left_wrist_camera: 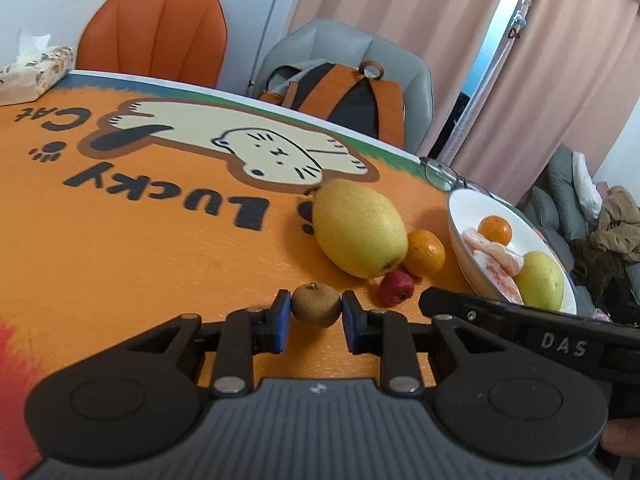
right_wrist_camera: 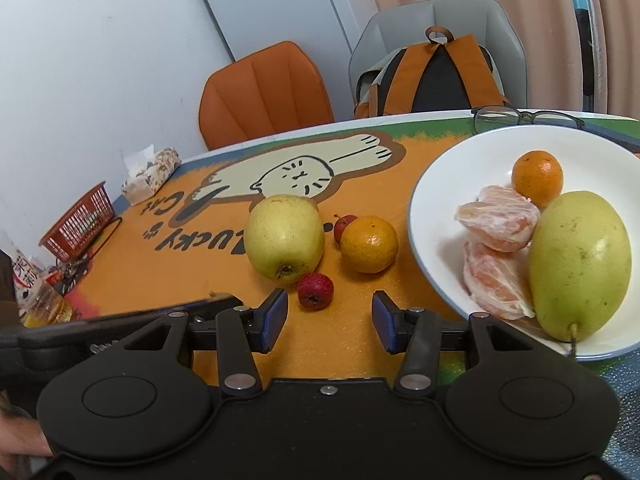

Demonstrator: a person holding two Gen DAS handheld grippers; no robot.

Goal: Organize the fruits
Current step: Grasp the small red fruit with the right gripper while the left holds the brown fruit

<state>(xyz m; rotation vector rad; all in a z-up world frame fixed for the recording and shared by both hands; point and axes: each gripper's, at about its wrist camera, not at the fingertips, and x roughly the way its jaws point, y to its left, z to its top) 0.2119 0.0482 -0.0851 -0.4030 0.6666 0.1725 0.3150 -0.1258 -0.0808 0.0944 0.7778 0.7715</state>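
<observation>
Pick step: left gripper [left_wrist_camera: 316, 312] jaws clenched on small brown fruit [left_wrist_camera: 316, 305] on desk [left_wrist_camera: 140, 260]. Right gripper [right_wrist_camera: 330, 316] jaws released, empty. Next, likely: lift, carry to white plate [left_wrist_camera: 460, 216], avoiding red fruit [left_wrist_camera: 396, 288].
</observation>
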